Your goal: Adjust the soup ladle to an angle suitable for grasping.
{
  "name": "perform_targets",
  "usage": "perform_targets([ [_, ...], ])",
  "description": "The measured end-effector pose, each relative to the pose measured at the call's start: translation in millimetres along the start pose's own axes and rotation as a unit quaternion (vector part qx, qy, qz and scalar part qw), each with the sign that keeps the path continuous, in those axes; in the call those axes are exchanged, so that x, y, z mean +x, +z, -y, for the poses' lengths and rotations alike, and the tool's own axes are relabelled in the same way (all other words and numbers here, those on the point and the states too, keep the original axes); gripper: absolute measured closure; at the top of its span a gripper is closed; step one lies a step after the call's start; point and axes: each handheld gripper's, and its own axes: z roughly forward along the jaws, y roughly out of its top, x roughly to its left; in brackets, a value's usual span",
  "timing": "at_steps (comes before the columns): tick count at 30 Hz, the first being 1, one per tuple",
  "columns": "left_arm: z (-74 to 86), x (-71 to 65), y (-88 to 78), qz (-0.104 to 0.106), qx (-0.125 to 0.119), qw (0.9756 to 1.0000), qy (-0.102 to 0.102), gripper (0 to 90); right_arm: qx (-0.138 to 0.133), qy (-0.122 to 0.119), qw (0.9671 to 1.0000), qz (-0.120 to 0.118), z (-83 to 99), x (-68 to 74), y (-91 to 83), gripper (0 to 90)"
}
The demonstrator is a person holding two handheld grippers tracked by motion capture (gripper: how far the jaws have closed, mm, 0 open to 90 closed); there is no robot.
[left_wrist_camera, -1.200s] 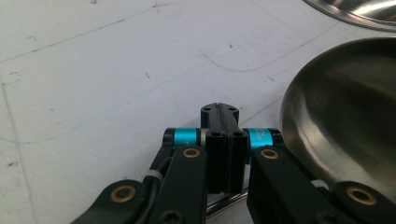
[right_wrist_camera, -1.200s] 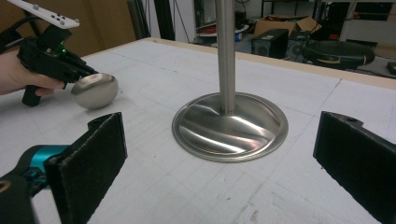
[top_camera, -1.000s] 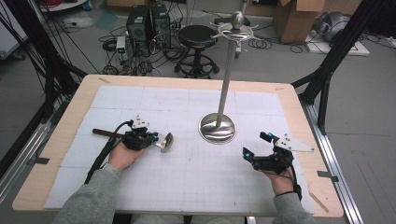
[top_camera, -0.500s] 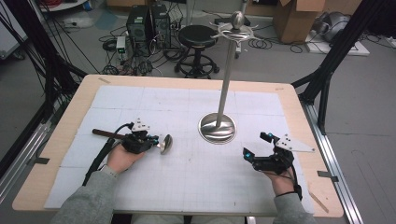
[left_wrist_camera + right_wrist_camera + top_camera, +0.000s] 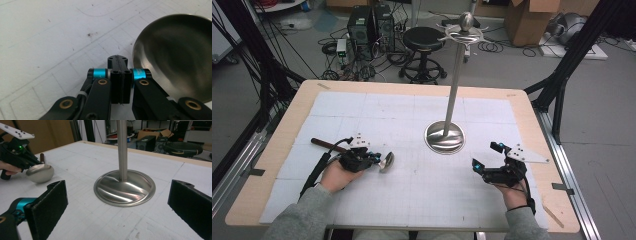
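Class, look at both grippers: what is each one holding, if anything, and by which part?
The left gripper is shut on the ladle, gripping its handle just behind the bowl. The right gripper is open and holds nothing.

I'm looking down on a wooden table [image 5: 532, 107] with pale edges. A white gridded mat [image 5: 412, 195] covers most of its top, leaving a bare wood border all round. On the mat, right of the middle, stands a metal stand [image 5: 445, 136] with a round, shiny base and a tall upright pole. Near the left edge a ladle [image 5: 385, 161] lies across the mat, its dark handle end pointing left.
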Motion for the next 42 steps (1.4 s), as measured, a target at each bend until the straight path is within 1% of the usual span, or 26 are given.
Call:
perform_targets([
  [1,0.2,-1.2,-0.6,-0.002,0.001,1.0,0.002,89.5,0.0,-0.001,1.0,0.0,0.1,-0.1,0.0,1.6],
  [2,0.5,-4.4,-1.6,-0.008,0.003,0.9999,0.01,89.5,0.0,-0.002,1.0,0.0,0.1,0.0,0.1,1.6],
  [4,1.0,-5.6,-2.2,-0.009,0.003,0.9999,0.013,89.5,0.001,-0.002,1.0,-0.001,0.1,0.2,-0.1,1.6],
  [5,2.3,-7.7,-4.4,-0.007,0.008,0.9998,0.019,89.5,0.001,-0.002,1.0,-0.002,0.0,0.3,-0.1,1.6],
  [8,4.1,-10.5,-6.2,-0.004,0.006,0.9998,0.017,89.5,0.001,-0.001,1.0,-0.002,0.0,0.3,-0.2,1.6],
  [9,7.9,-11.1,-9.0,0.003,0.003,0.9999,0.012,89.6,0.001,-0.003,1.0,-0.002,0.1,0.1,0.0,1.6],
  [10,7.9,-11.1,-9.0,0.003,0.003,0.9999,0.012,89.6,0.001,-0.003,1.0,-0.002,0.1,0.1,0.0,1.6],
  [11,10.9,-11.4,-12.6,0.01,0.003,0.9999,0.006,89.5,0.001,-0.003,1.0,-0.003,0.1,0.3,0.2,1.6],
  [12,10.9,-11.4,-12.6,0.01,0.003,0.9999,0.006,89.5,0.001,-0.003,1.0,-0.003,0.1,0.3,0.2,1.6],
  [15,13.9,-15.2,-18.1,0.012,0.012,0.9997,0.016,89.6,0.003,-0.001,1.0,-0.005,0.1,0.9,0.3,1.6],
  [16,15.4,-16.7,-19.7,0.013,0.011,0.9997,0.018,89.6,0.003,-0.001,1.0,-0.005,0.1,0.9,0.3,1.6],
  [20,21.1,-19.2,-26.5,0.022,0.014,0.9995,0.016,89.5,0.003,-0.004,1.0,-0.006,0.2,0.5,0.7,1.6],
  [21,22.6,-21.0,-28.3,0.022,0.014,0.9995,0.02,89.5,0.004,-0.004,1.0,-0.005,0.2,0.7,0.6,1.6],
  [22,22.6,-21.0,-28.3,0.022,0.014,0.9995,0.02,89.5,0.004,-0.004,1.0,-0.005,0.2,0.7,0.6,1.6],
  [23,24.0,-23.3,-30.1,0.019,0.016,0.9993,0.027,89.5,0.004,-0.004,1.0,-0.005,0.2,0.7,0.7,1.6],
  [24,24.0,-23.3,-30.1,0.019,0.016,0.9993,0.027,89.5,0.004,-0.004,1.0,-0.005,0.2,0.7,0.7,1.6],
  [25,25.6,-24.8,-32.1,0.02,0.017,0.9991,0.032,89.6,0.004,-0.004,1.0,-0.007,0.3,0.8,0.8,1.6],
  [27,26.5,-25.6,-33.3,0.021,0.017,0.9991,0.033,89.6,0.004,-0.004,1.0,-0.006,0.2,0.7,0.9,1.6],
  [29,29.5,-27.1,-37.1,0.023,0.019,0.9988,0.038,89.6,0.004,-0.003,1.0,-0.008,0.3,1.0,1.0,1.6],
  [35,35.1,-27.9,-44.7,0.033,0.024,0.9983,0.042,89.5,0.005,-0.002,0.9999,-0.009,0.3,1.4,1.1,1.6],
  [37,35.5,-28.5,-45.6,0.034,0.025,0.9983,0.04,89.5,0.005,-0.002,0.9999,-0.008,0.2,1.4,1.1,1.6],
  [39,37.4,-29.6,-49.2,0.034,0.031,0.9978,0.049,89.5,0.005,-0.002,0.9999,-0.008,0.3,1.4,1.2,1.6],
  [42,40.6,-29.5,-53.5,0.038,0.032,0.9976,0.048,89.5,0.005,-0.002,1.0,-0.008,0.2,1.5,1.1,1.6],
])
